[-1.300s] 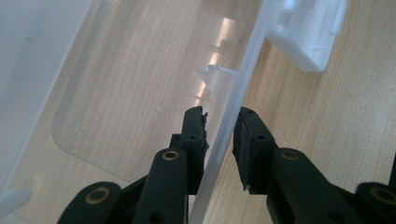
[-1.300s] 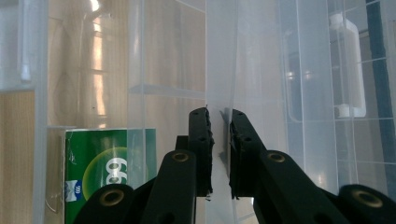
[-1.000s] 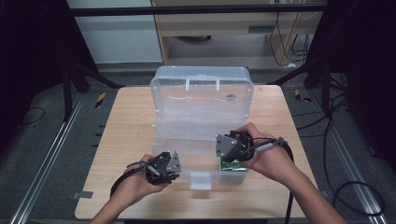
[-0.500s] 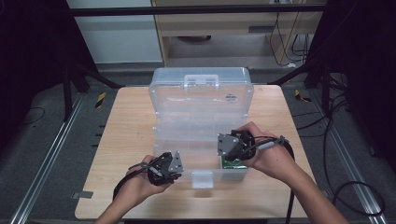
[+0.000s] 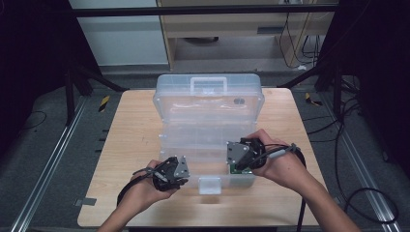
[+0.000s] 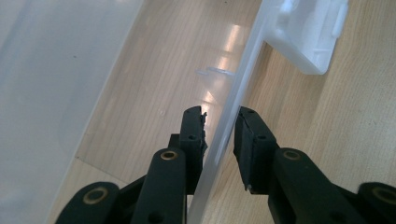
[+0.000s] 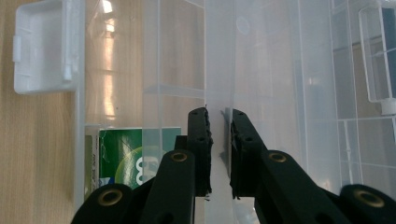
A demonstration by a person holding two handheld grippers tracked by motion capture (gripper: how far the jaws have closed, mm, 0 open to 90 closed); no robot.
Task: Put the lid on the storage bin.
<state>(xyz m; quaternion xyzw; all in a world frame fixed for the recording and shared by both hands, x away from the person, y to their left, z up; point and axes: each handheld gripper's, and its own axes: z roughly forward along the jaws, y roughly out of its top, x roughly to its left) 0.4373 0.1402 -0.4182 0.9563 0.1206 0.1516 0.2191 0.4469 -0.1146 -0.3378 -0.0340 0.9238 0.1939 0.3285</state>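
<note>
Clear plastic box (image 5: 208, 125) sits mid-counter (image 5: 130, 145), lid open toward the far side, latch (image 5: 209, 185) at the near edge. Left tongs (image 5: 180, 173) straddle the box's near wall left of the latch, jaws either side, contact unclear. Right tongs (image 5: 235, 159) are closed on an inner tray wall (image 7: 218, 93) running left-right, green packet (image 7: 123, 161) beneath.

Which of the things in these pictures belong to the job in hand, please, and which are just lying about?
In the job:
- clear plastic box, lid open
- its front wall, between the left gripper's jaws
- right gripper, its jaws set around a thin wall inside the box
- white latch
- green packet in the box

Lying about:
- cables beyond the table
</note>
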